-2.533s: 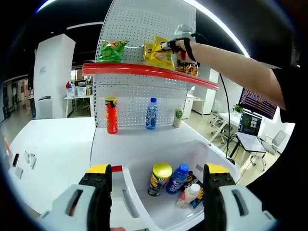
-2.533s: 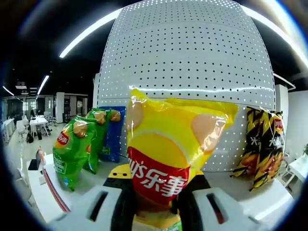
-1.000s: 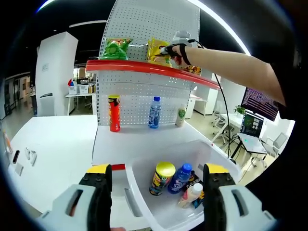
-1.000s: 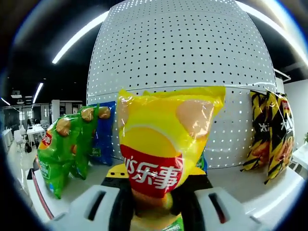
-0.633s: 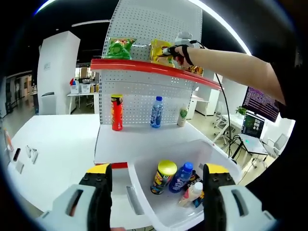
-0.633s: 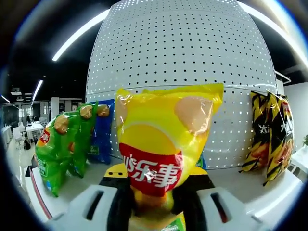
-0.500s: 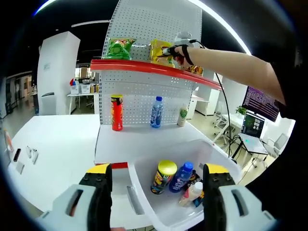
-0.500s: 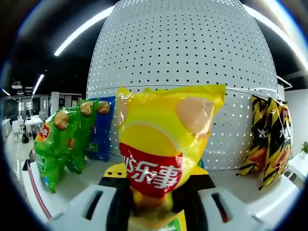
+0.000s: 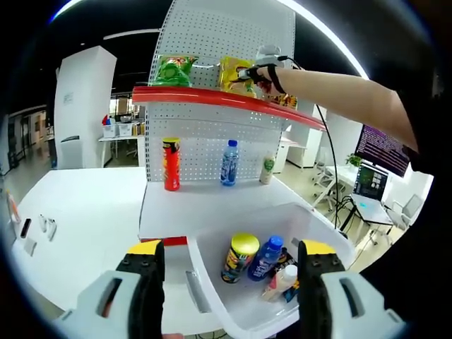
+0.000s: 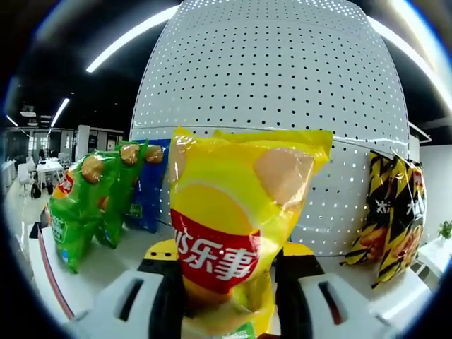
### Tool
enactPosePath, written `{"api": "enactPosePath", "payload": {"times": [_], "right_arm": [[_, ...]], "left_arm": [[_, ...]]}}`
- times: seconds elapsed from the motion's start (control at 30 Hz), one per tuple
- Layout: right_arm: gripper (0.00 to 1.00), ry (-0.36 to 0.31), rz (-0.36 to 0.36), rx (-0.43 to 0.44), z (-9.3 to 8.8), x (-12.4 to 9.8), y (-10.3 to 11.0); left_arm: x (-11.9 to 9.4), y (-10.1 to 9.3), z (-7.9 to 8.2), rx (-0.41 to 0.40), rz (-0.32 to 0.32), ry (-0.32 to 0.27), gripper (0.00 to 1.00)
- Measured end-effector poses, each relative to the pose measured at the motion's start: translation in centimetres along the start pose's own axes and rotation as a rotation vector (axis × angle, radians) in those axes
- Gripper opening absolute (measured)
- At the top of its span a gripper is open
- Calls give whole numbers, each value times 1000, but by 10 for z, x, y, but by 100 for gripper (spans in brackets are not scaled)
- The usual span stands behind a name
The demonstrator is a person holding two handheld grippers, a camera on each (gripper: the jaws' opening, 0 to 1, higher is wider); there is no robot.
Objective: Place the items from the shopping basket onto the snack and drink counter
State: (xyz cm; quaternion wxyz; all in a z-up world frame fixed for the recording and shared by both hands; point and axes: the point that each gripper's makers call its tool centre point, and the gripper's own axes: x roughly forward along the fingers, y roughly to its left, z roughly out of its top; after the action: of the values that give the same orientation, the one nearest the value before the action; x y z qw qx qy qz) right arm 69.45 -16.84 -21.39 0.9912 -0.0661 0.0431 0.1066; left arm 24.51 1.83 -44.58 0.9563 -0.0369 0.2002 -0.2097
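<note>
So our right claw (image 10: 224,296) is clamped on the yellow chip bag (image 10: 233,233), held upright dead center of the frame, long axis vertical, green chip bag (image 10: 85,205) off to its left. Left claw (image 9: 229,272) hangs apart over the shopping basket (image 9: 205,251) at the bottom

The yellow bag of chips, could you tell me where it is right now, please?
The yellow chip bag is held upright in the right gripper above the top shelf, with green bags on one side and black-and-yellow bags on the other.

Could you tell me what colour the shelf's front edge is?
Red; the upper shelf's front edge shows best in the left gripper view.
</note>
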Motion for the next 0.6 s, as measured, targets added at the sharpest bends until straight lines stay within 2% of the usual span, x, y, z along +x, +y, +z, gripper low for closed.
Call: {"api": "enactPosePath", "payload": {"times": [0.17, 0.3, 0.47, 0.6], "right_arm": [[50, -17, 6, 15, 5, -5, 1], [55, -79, 10, 16, 17, -14, 5], [57, -86, 19, 16, 19, -18, 7], [57, -79, 26, 13, 14, -20, 7]], "left_arm": [[-1, -1, -1, 0, 0, 0, 76], [-1, -3, -2, 0, -2, 1, 76], [-1, -5, -2, 2, -6, 0, 76], [0, -7, -3, 3, -9, 3, 76]]}}
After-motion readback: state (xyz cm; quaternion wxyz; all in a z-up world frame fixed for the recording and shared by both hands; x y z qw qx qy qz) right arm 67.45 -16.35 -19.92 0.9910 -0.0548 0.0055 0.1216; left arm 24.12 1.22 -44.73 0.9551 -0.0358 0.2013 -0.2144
